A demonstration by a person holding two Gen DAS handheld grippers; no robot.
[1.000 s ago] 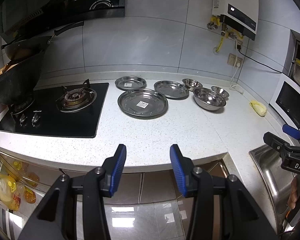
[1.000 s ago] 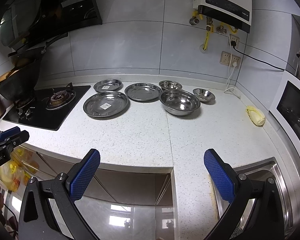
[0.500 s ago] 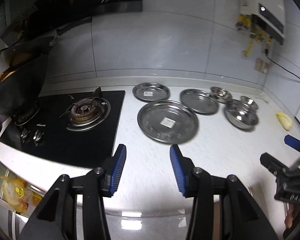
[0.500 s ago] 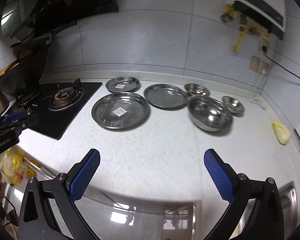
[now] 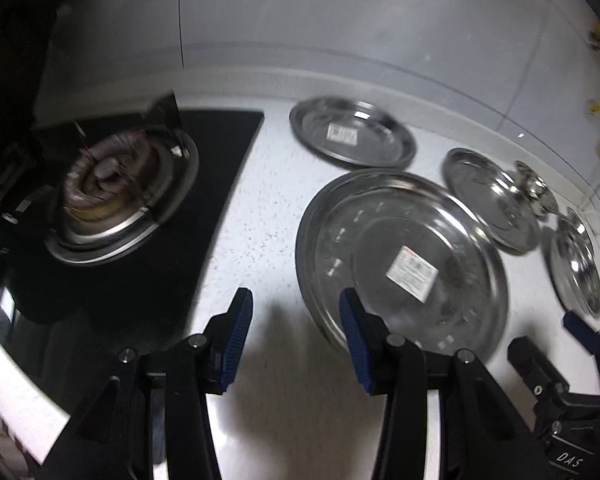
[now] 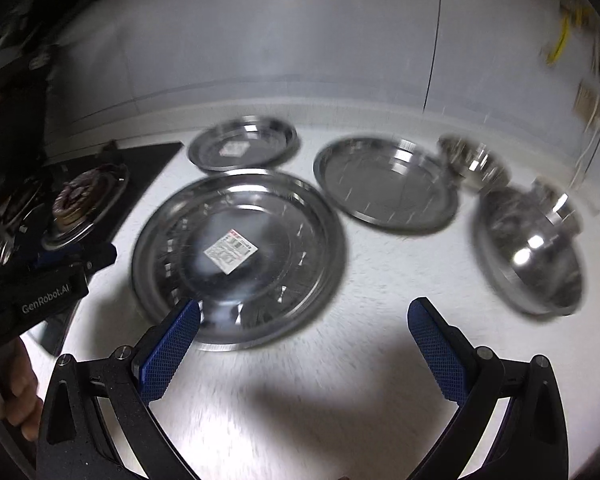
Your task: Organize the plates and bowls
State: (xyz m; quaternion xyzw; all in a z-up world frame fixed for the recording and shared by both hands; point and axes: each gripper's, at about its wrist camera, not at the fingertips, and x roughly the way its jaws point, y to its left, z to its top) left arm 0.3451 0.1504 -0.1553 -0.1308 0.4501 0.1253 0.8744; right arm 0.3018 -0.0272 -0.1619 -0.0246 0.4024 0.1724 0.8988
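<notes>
The big plate (image 6: 238, 256) lies flat on the table (image 6: 340, 380) between both grippers, left (image 5: 296, 336) and right (image 6: 304, 344), fingers apart and empty; thin, stiff, slick steel, likely light, is best pinched at its raised rim.

The large plate (image 6: 240, 256) is polished metal, mirror-bright, with a paper label stuck at its middle. The smaller plates (image 6: 386, 184) and the big bowl (image 6: 536, 248) share the same glossy steel finish. The worktop (image 6: 380, 280) looks like speckled white stone, smooth. The hob (image 5: 204, 216) is glossy black glass. Each tool (image 5: 296, 332) is matt black plastic with blue textured pads (image 6: 172, 350).
</notes>
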